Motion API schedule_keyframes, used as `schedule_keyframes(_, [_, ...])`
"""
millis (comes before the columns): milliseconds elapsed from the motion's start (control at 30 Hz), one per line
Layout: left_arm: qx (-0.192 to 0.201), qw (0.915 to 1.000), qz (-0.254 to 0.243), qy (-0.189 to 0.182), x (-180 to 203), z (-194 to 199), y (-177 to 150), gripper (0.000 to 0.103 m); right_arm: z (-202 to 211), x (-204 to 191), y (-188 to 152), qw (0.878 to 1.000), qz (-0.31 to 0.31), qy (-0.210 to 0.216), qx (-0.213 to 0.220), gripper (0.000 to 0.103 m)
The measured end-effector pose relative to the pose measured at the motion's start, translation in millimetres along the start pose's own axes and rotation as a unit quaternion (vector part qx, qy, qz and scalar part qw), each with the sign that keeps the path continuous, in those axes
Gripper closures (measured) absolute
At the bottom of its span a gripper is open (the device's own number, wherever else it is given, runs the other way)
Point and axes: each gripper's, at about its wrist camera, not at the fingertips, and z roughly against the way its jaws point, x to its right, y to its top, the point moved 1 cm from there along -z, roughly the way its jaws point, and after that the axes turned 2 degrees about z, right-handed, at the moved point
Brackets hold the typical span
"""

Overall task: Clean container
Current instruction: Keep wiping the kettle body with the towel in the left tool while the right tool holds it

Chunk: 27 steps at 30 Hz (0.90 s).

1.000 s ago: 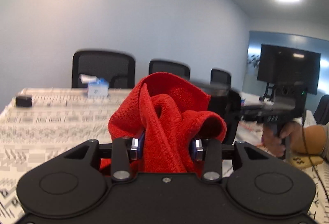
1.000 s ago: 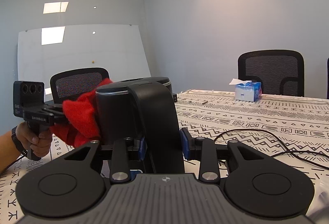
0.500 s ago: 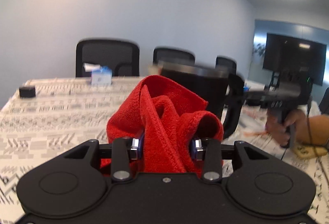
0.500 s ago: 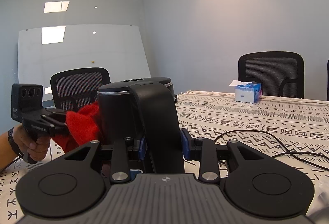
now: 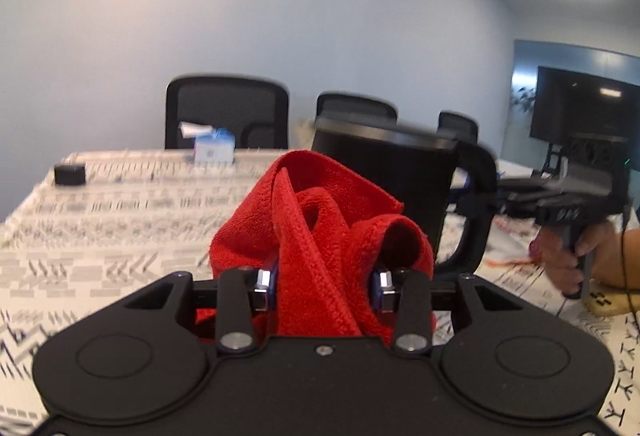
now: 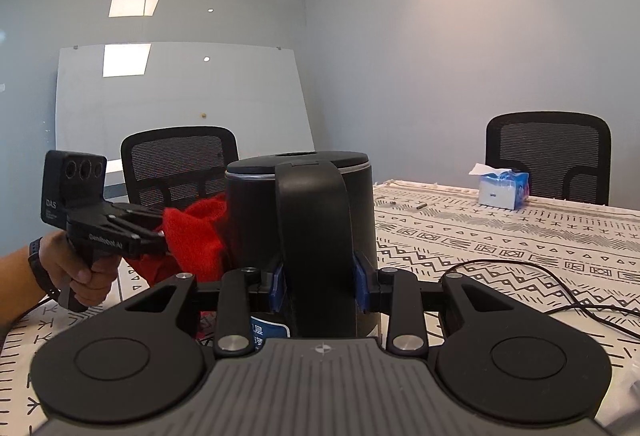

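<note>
black lidded kettle [image 6: 256, 220], curved handle [image 6: 316, 236], upright

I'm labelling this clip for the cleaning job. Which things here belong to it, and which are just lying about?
In the job:
- black container, handle clamped in right gripper
- red cloth, clamped in left gripper

Lying about:
- tissue box
- black cable
- small black block
- chairs

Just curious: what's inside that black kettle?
Cannot tell. The black kettle has its lid shut, hiding the inside. The red cloth meets only its outer wall.
</note>
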Motion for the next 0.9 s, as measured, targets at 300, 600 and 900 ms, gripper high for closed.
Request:
schedule_keyframes(300, [0.049,0.9986,-0.019,0.009,17.9,12.7,18.6,0.06,0.4,-4.9,-1.3,1.0,0.009,0.004,0.004,0.071])
schedule_keyframes(600, [0.033,0.999,-0.003,0.031,17.4,5.6,9.9,0.061,0.9,-6.7,-2.5,1.0,0.009,0.006,0.005,0.071])
schedule_keyframes(900, [0.015,0.9985,0.018,0.049,18.9,-0.4,3.3,0.061,1.0,-9.0,-3.2,1.0,0.013,0.009,0.005,0.072])
